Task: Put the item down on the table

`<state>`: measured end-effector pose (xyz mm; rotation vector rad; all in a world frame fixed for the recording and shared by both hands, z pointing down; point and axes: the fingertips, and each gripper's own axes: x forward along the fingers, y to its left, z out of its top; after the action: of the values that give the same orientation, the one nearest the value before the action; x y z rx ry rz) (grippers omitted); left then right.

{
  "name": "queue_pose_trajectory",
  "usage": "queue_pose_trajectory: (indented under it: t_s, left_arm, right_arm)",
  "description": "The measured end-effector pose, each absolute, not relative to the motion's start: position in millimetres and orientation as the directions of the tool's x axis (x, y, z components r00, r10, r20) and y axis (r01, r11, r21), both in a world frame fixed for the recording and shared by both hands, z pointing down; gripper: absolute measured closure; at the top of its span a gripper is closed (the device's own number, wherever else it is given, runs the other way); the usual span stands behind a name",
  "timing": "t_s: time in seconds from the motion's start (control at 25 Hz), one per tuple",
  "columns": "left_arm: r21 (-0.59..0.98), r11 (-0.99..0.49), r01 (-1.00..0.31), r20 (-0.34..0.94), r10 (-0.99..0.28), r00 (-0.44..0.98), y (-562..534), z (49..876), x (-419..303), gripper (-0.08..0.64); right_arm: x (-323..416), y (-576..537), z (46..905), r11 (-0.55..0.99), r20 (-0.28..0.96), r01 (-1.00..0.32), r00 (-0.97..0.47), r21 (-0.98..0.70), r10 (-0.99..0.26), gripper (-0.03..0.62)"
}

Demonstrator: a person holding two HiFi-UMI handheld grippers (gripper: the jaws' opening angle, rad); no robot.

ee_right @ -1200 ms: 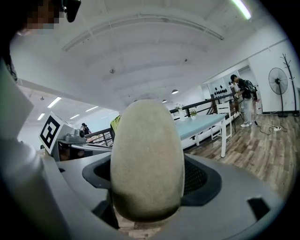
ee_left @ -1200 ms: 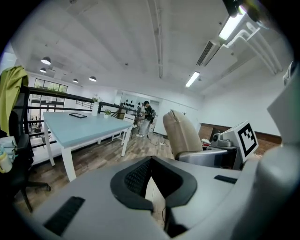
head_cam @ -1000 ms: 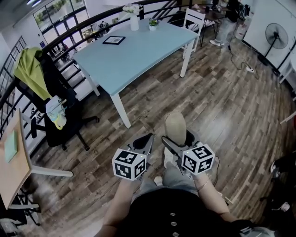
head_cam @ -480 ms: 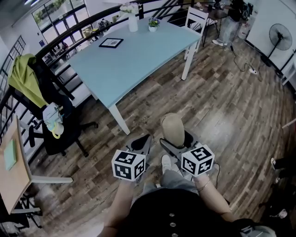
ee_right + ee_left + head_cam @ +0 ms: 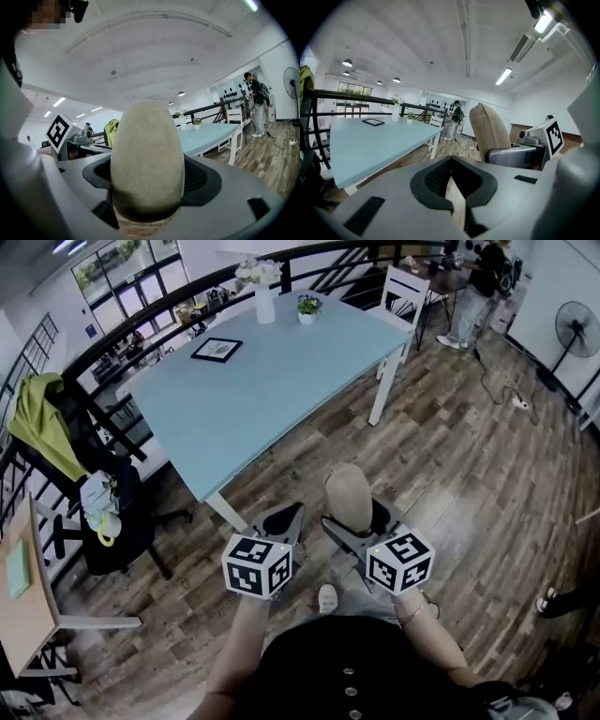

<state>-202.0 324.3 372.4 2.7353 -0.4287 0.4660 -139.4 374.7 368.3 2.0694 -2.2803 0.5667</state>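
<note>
A beige egg-shaped item stands upright between the jaws of my right gripper, which is shut on it. My left gripper is beside it, shut and empty. Both are held over the wooden floor, just short of the near corner of the light blue table. The table top carries a small framed picture, a white vase with flowers and a small potted plant at its far end.
A black office chair with a green jacket stands at left, near a wooden desk. A white chair stands beyond the table, a fan at right. A person stands far back. A black railing runs behind the table.
The table has come nearer and lower in the head view as I walk toward it. Both grippers keep their pose, the right still shut on the item.
</note>
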Motion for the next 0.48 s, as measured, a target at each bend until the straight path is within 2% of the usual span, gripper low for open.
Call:
queue_pose_trajectory:
  t_s: [0.2, 0.48]
  left_arm:
    - [0.268, -0.895, -0.358, 0.378, -0.244, 0.893, 310, 378, -165, 0.543]
    - [0.295, -0.880, -0.374, 0.440, -0.222, 0.870, 296, 401, -140, 0.543]
  right_arm:
    - [-97, 356, 378, 0.046, 0.258, -0.954, -0.126, -0.296, -0.958, 0.192]
    - [-77, 340, 388, 0.043, 0.260, -0.930, -0.147, -0.366, -0.954, 0.192]
